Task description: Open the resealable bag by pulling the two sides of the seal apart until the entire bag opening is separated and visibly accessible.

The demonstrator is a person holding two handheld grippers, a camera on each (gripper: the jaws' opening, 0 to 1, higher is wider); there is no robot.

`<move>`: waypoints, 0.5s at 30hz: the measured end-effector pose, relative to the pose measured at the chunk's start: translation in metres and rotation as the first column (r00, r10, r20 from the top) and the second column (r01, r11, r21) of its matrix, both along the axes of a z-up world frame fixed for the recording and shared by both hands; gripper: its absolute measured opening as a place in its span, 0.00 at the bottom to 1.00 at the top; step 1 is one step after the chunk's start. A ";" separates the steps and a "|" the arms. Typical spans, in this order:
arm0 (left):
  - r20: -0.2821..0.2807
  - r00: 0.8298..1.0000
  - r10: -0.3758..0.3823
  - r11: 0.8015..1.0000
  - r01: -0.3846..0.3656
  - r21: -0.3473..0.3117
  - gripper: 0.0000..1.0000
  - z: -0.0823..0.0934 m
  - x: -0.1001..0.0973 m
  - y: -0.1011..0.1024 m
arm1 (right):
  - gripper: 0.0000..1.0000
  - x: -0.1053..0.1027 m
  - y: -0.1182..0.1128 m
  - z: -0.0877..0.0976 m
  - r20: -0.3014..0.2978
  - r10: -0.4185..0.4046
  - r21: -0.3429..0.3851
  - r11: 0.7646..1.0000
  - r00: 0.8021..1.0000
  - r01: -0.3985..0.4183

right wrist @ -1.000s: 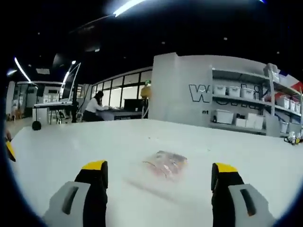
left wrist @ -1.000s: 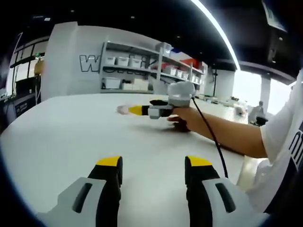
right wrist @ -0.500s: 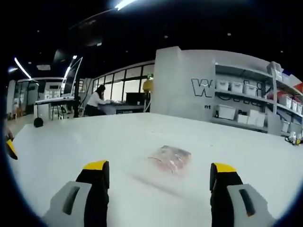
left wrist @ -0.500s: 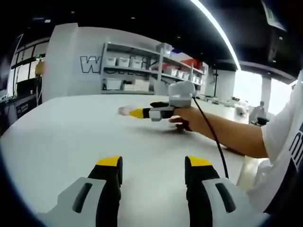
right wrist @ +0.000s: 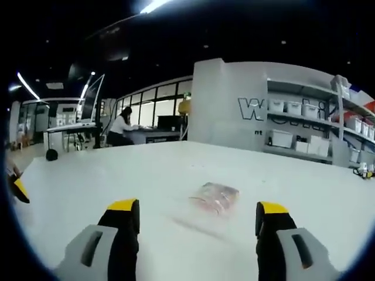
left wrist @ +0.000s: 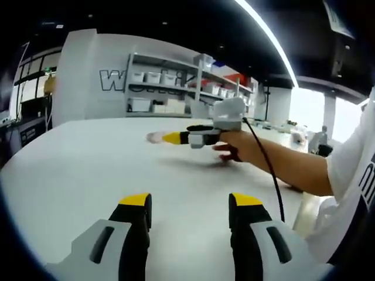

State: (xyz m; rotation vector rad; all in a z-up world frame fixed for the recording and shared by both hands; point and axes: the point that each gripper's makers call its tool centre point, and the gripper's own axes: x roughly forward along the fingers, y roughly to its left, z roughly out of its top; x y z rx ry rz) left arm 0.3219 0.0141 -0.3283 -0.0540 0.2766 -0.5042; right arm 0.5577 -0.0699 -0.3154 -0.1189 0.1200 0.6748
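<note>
A clear resealable bag (right wrist: 215, 197) with reddish contents lies flat on the white table (right wrist: 146, 181), a short way ahead of my right gripper (right wrist: 196, 213), whose jaws stand open and apart from it. In the left gripper view the bag (left wrist: 153, 137) is a small pale shape just beyond the yellow tip of the right gripper (left wrist: 173, 138), which a hand holds above the table. My left gripper (left wrist: 190, 205) is open with nothing between its jaws, low over the near table. A yellow tip of the left gripper (right wrist: 17, 190) peeks in at the left edge of the right gripper view.
The person's forearm (left wrist: 287, 167) and a black cable (left wrist: 266, 170) reach across the table from the right. Shelving with white bins (left wrist: 170, 88) stands behind the table. A seated person (right wrist: 120, 129) works at a far desk. The table edge (left wrist: 302, 208) lies at the right.
The right gripper has lifted slightly and edged right in the left gripper view. Its jaws have narrowed a little. The bag sits a little lower in the right gripper view.
</note>
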 end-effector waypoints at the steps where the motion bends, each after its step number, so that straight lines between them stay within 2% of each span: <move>1: 0.000 1.000 0.000 1.000 0.000 0.000 0.53 0.000 0.000 0.000 | 0.80 -0.001 0.000 0.000 -0.002 0.002 0.001 1.000 1.000 -0.002; 15: 0.002 1.000 -0.003 1.000 0.003 -0.001 0.53 0.001 -0.002 -0.001 | 0.77 -0.009 -0.003 0.004 0.004 0.003 0.009 1.000 1.000 -0.003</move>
